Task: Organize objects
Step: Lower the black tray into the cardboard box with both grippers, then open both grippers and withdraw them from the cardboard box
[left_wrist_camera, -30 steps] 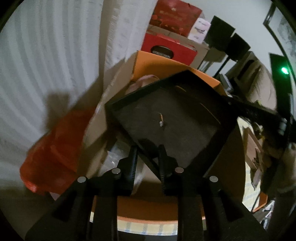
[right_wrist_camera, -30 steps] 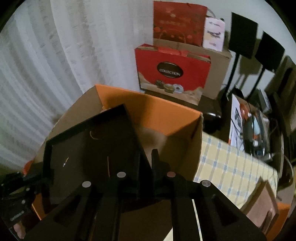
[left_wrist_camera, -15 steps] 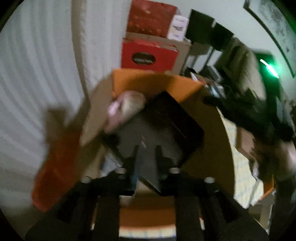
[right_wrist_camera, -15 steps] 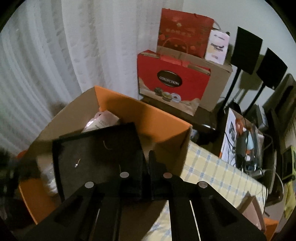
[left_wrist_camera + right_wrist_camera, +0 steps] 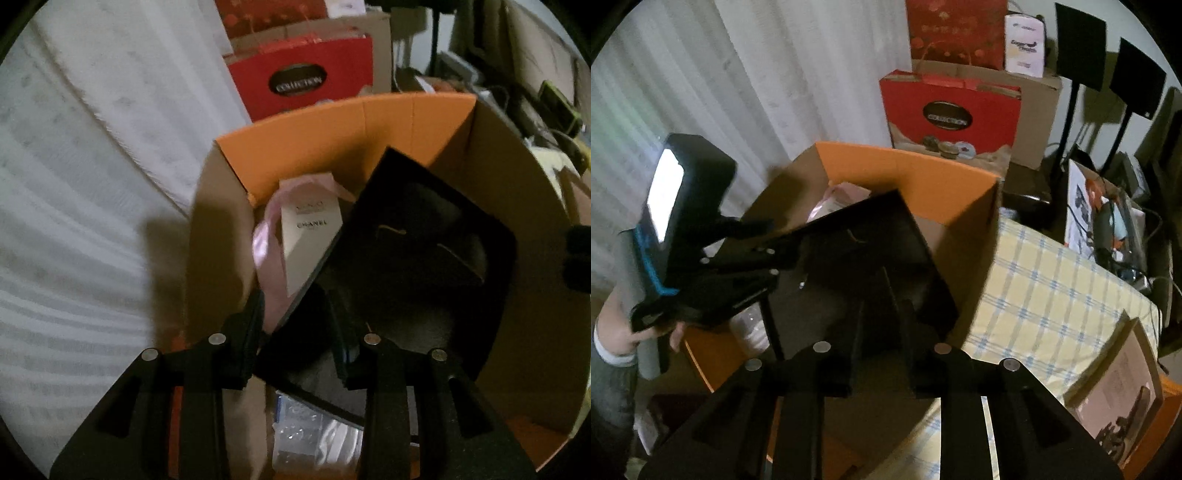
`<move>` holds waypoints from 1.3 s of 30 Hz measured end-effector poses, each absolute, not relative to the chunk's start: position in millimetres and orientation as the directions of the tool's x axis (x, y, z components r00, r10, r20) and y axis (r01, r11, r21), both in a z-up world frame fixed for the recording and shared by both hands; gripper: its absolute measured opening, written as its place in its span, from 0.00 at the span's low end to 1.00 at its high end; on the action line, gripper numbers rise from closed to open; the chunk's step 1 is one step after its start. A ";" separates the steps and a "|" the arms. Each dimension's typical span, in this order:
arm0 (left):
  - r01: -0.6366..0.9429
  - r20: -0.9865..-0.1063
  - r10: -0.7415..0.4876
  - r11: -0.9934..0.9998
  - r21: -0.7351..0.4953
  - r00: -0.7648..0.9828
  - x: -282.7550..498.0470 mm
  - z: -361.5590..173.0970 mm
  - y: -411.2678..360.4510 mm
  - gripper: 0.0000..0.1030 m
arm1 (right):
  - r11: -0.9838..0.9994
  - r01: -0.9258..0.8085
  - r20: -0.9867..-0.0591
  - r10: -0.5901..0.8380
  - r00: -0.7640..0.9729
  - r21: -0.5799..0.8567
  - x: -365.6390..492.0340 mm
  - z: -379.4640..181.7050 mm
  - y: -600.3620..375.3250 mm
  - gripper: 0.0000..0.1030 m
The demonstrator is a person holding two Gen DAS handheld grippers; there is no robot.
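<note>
Both grippers are made of matte black plastic. The right gripper (image 5: 881, 295) has two flat, narrow fingers, and behind them four angular arms, each with one round silver screw head near its front end. The left gripper (image 5: 297, 314) has the same build, and its fingers (image 5: 251, 332) show fine ribbed inner faces. Behind the fingers of the left gripper (image 5: 783, 254) sits a black block with a bright white screen and a blue band along its edge. The hand (image 5: 628, 332) below that block wears a white cuff and a grey sleeve.
</note>
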State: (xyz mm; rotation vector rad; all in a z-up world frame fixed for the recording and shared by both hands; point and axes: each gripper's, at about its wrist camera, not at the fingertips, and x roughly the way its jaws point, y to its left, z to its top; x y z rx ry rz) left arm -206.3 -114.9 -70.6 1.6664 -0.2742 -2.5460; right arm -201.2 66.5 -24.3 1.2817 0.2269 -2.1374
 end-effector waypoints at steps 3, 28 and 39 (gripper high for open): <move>-0.018 -0.903 -0.177 -0.980 0.199 -0.392 -208.6 -71.8 -117.4 0.14 | -0.801 0.571 -0.839 -0.428 -0.337 0.179 -202.9 -24.9 80.5 0.20; -0.043 -0.957 0.030 -0.999 -0.018 -0.287 -179.2 -76.4 -92.0 0.05 | -0.821 0.530 -0.806 -0.454 -0.380 0.212 -179.2 -16.0 125.5 0.20; -0.033 -0.964 -0.018 -0.999 0.027 -0.267 -184.3 -84.0 -94.7 0.08 | -0.823 0.532 -0.804 -0.449 -0.391 0.201 -169.8 -9.7 131.2 0.22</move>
